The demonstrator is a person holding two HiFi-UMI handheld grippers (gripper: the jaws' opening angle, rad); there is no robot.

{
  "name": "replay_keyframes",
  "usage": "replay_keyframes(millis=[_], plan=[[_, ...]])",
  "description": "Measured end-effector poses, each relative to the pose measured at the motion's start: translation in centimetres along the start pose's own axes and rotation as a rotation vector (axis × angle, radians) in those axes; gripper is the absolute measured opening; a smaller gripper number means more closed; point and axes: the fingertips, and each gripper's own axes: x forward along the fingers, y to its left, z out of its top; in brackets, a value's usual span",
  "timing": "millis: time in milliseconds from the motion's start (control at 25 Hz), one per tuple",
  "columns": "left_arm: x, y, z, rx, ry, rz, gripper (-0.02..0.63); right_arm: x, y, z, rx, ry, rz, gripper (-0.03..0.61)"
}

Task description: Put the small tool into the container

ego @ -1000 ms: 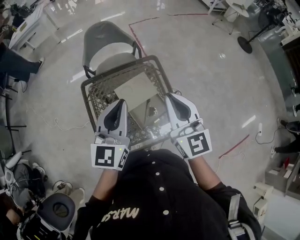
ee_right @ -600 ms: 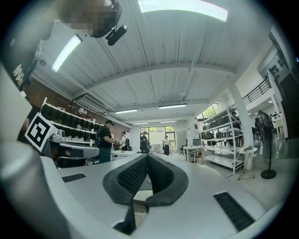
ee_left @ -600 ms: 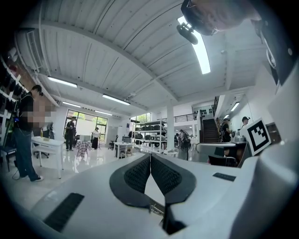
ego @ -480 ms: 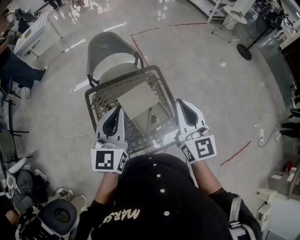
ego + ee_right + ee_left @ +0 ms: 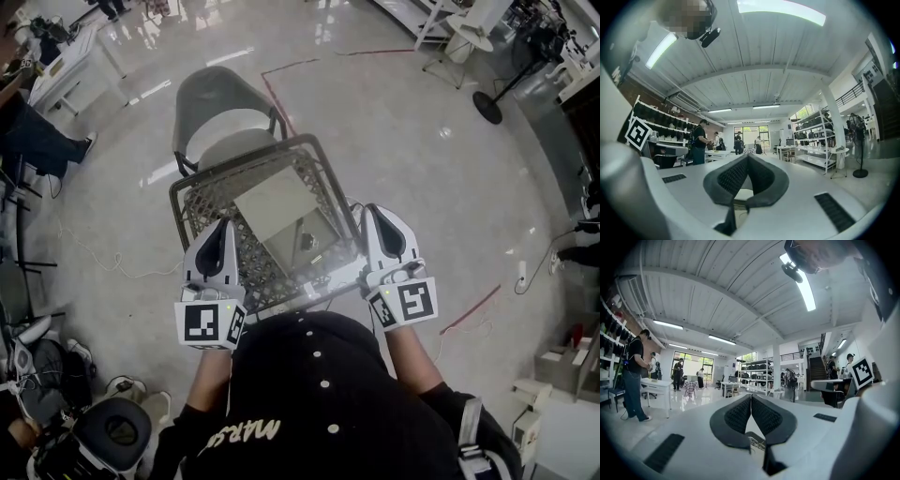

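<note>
Pre-grasp, I judge: left gripper (image 5: 221, 230) and right gripper (image 5: 377, 214), pressed together empty, flank the wire basket (image 5: 240, 165); next, spread and reach.

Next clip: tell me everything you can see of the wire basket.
The wire basket is grey metal mesh with a thicker tube rim, rectangular and open-topped, set directly in front of a grey chair. Inside lie a flat tan panel and a small dark object. The shut left gripper and right gripper flank its near rim; whether they touch it cannot be told.
</note>
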Motion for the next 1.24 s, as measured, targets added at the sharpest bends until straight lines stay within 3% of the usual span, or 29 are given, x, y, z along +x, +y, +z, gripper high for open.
replay_keyframes(millis=[960, 1240], plan=[[0.4, -2.4, -0.4, 0.008, 0.001, -0.015, 0.028, -0.4, -0.4, -0.2, -0.045, 0.014, 0.013, 0.012], [0.6, 0.5, 0.2, 0.007, 0.002, -0.026, 0.028, 2.2, 1.8, 0.2, -0.027, 0.017, 0.022, 0.012]])
